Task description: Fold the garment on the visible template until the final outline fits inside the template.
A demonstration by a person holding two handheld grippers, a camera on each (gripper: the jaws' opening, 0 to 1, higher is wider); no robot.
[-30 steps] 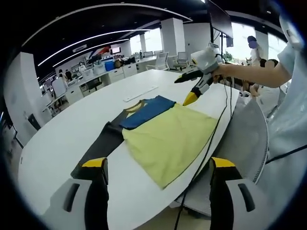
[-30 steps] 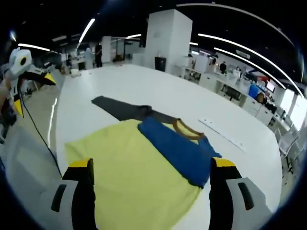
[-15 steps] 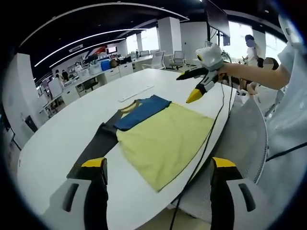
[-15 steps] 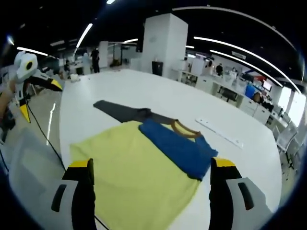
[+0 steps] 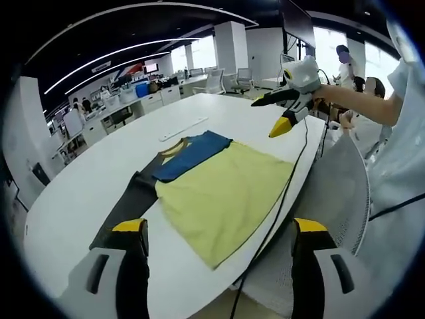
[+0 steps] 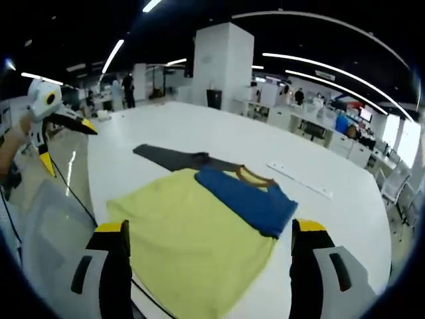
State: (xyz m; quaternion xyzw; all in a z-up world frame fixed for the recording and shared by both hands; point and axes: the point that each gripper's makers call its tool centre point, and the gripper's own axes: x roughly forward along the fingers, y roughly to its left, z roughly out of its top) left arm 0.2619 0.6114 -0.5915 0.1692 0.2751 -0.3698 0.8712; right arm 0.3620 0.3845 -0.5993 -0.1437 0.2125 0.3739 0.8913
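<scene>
A T-shirt lies flat on the white table (image 5: 80, 179). Its yellow body (image 5: 222, 193) faces me, a blue sleeve (image 5: 192, 153) is folded across the collar end, and a dark grey sleeve (image 5: 129, 206) stretches out to the left. My left gripper (image 5: 219, 226) hovers open above the table's near edge, holding nothing. My right gripper (image 5: 277, 113) is held up in a hand beyond the shirt's far right corner, jaws spread. In the right gripper view the yellow body (image 6: 192, 232), blue sleeve (image 6: 246, 196) and grey sleeve (image 6: 169, 157) lie ahead of my open right gripper (image 6: 210, 227), with the left gripper (image 6: 60, 133) raised at the left.
A white strip (image 5: 182, 128) lies on the table beyond the collar. A grey mesh chair (image 5: 339, 193) stands by the table's edge, and a black cable (image 5: 279, 199) hangs across the shirt's hem side. Desks, chairs and people fill the office behind.
Both views have drawn back and up a little, so the shirt looks smaller. The right gripper has risen slightly. The shirt itself lies as before.
</scene>
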